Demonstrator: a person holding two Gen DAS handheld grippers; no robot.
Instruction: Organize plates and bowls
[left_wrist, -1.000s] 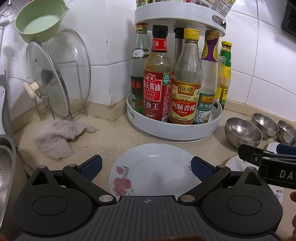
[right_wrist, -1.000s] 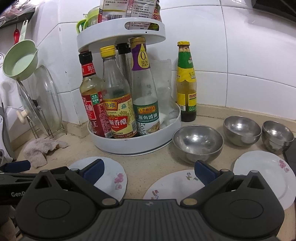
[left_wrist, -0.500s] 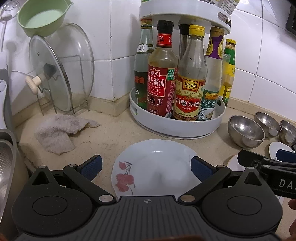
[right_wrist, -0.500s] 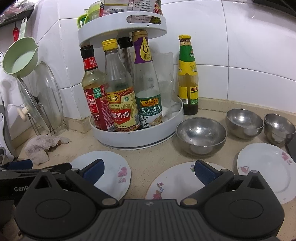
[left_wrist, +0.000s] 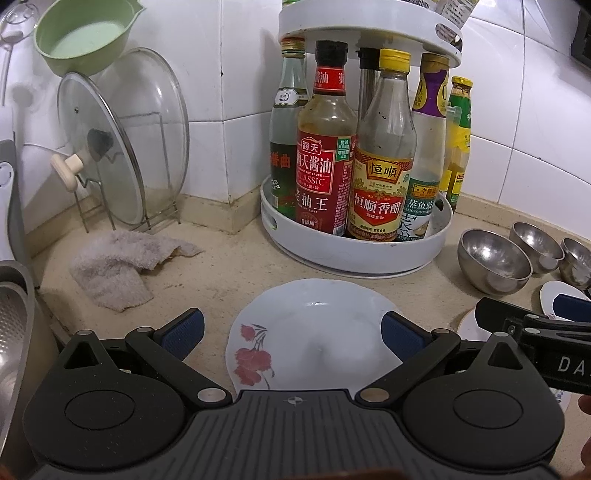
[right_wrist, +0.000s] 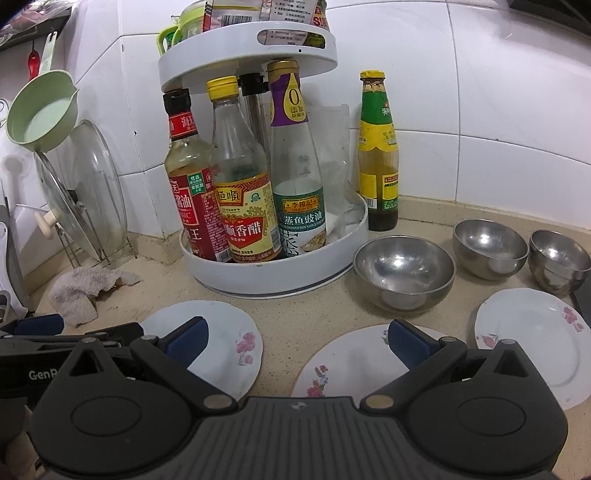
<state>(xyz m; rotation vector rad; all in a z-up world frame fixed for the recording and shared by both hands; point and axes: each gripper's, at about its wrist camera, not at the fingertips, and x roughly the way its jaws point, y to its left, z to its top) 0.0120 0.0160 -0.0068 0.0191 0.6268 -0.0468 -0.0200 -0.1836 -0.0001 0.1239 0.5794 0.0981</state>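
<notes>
White china, left wrist view: left plate (left_wrist: 314, 332) with red flower, flat on the beige worktop (left_wrist: 221, 258), just before the bottle carousel (left_wrist: 354, 236). Left hand-held gripper (left_wrist: 291, 332) spread wide, one blue pad either side of the plate, holding nothing. Steel bowls (left_wrist: 493, 260) stand to its right.

Right wrist view: middle plate (right_wrist: 354, 362) beneath the right hand-held gripper (right_wrist: 295, 341), jaws likewise apart and empty; right plate (right_wrist: 532, 332) near; three steel bowls, large bowl (right_wrist: 402, 271) beside the carousel, two smaller apart (none nested).

Step judged: approach, nothing yet gathered. Next move probably calls for lowering over a plate rim and pinching its edge (thin, glazed, likely slippery), then stacking plates together.
</notes>
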